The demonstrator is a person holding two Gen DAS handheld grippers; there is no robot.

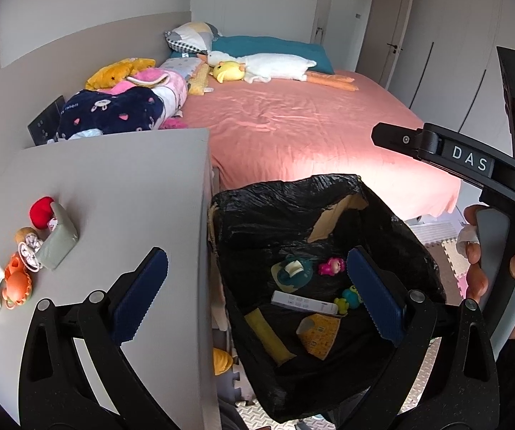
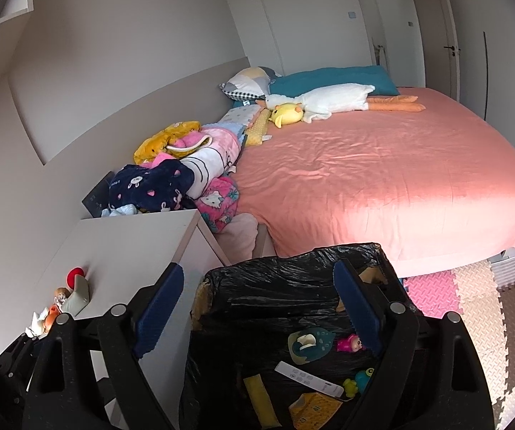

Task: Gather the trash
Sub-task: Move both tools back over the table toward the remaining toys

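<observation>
Bin [image 1: 393,215] bottom hidden under liner [image 1: 257,215].

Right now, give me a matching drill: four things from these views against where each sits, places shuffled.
Things:
1. red plush heart
2. white remote
3. goose plush
4. left gripper

Places:
A. on the pink bed
B. inside the bin bag
C. on the grey nightstand
D. open, spanning the nightstand edge and the bag

Pairs: 1-C, 2-B, 3-A, 4-D
</observation>
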